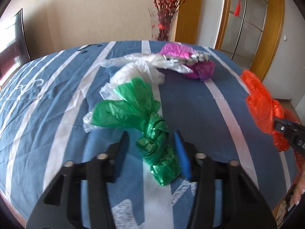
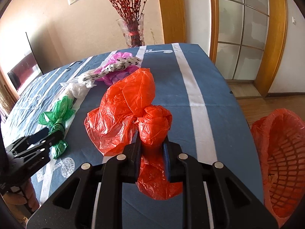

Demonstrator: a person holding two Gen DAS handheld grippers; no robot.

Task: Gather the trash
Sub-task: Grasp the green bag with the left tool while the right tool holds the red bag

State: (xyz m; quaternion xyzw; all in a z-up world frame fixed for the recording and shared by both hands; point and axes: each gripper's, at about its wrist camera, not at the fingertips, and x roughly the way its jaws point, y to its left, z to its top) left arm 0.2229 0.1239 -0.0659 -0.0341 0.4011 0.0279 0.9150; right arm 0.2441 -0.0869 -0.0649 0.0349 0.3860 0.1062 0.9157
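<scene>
My left gripper [image 1: 152, 143] is spread wide, with the green bag [image 1: 152, 133] lying knotted on the cloth [image 1: 47, 124] between its fingers; the bag's lower end sits close against the blue-padded right finger [image 1: 183, 156], though I cannot tell whether they touch. Ahead of this gripper, beyond the green bag, a clear bag [image 1: 137, 70] trails away, and further ahead to the right lies a pink bag [image 1: 190, 63] with a spotted white one [image 1: 190, 58] knotted across it.

To the right, my right gripper [image 2: 152, 143] is clamped on the knotted neck of the orange bag [image 2: 129, 106]. The bag's loose body billows ahead and to the left of the fingers, and its tail hangs below them. Off the cloth's edge to this gripper's right sits the basket [image 2: 282, 164], lined with orange plastic, its mouth tipped toward me.
</scene>
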